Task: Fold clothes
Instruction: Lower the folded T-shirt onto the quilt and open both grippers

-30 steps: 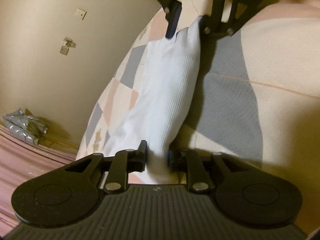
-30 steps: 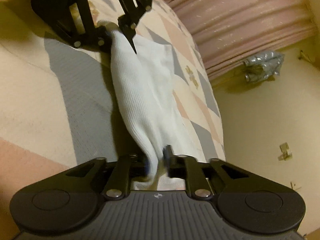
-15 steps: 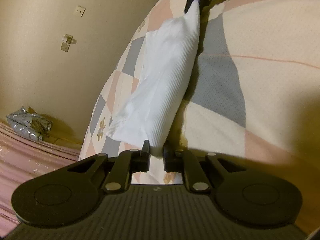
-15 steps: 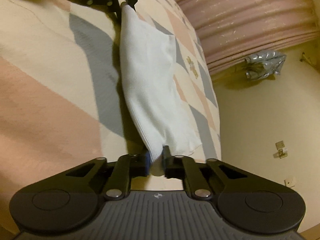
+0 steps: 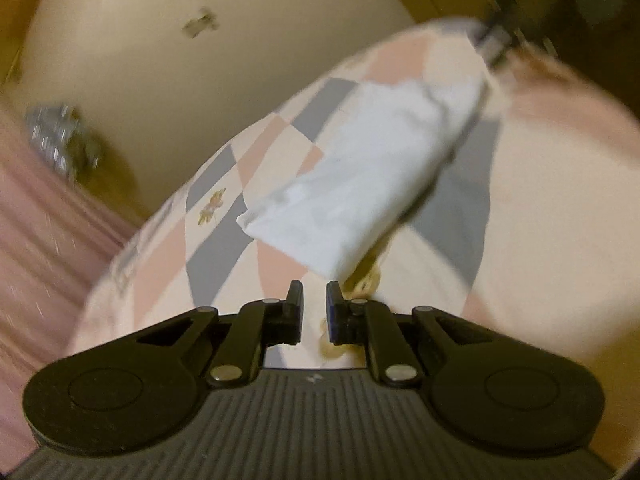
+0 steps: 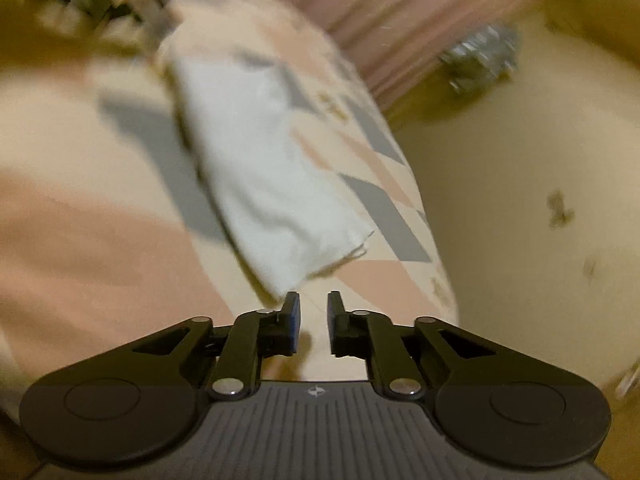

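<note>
Lying folded on the patchwork bedspread, the white garment in the blurred left wrist view stretches away from the left gripper, whose jaws stand narrowly parted with nothing between them, the cloth's near corner just beyond the fingertips, while at its far end the right gripper is too smeared to read. In the right wrist view the right gripper shows a narrow empty gap, the white garment begins just past its left finger, and a silver wrapped bundle sits on the floor beyond the bedspread, near the pink curtain.
</note>
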Motion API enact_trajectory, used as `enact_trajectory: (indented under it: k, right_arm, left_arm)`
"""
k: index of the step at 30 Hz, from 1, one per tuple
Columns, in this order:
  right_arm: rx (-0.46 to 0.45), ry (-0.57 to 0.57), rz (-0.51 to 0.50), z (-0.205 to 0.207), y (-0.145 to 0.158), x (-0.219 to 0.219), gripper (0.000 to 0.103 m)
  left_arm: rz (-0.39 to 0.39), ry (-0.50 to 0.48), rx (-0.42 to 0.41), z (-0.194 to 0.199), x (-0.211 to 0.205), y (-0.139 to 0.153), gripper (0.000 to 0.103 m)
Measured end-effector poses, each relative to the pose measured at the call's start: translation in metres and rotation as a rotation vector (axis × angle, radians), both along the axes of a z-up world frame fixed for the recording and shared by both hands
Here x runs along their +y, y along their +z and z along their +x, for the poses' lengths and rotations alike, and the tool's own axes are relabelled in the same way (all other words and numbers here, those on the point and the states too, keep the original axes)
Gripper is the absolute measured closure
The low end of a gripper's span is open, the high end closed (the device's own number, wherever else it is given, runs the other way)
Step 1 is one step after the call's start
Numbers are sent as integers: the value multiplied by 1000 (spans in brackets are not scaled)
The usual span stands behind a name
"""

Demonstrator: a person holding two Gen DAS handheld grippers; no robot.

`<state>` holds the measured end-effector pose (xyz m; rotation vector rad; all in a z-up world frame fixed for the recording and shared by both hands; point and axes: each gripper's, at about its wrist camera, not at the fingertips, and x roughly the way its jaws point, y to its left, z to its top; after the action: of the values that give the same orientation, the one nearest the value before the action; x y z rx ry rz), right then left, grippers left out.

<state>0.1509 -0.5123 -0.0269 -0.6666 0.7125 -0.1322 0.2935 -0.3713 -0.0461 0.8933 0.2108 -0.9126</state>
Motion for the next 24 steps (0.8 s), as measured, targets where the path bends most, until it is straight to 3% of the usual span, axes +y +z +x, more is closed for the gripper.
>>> enact_trajectory:
  k: [5, 9, 16, 22, 24]
  right_arm:
    - [-63, -74, 314, 11, 14, 2, 88]
    - [-87, -112, 483, 20, 13, 5, 88]
    - [-32, -105, 512, 18, -11, 14, 90]
    - [-140, -137, 635, -11, 12, 17, 89]
    - [-121, -122, 651, -14, 11, 30, 89]
  left_arm:
    - [-131, 95, 148, 9, -11, 10, 89]
    - [-81, 126, 216, 16, -17, 0, 89]
    - [-87, 129, 189, -2, 7, 2, 87]
    - [-128, 90, 251, -41, 44, 12, 84]
    - [-134, 79, 281, -53, 53, 11, 83]
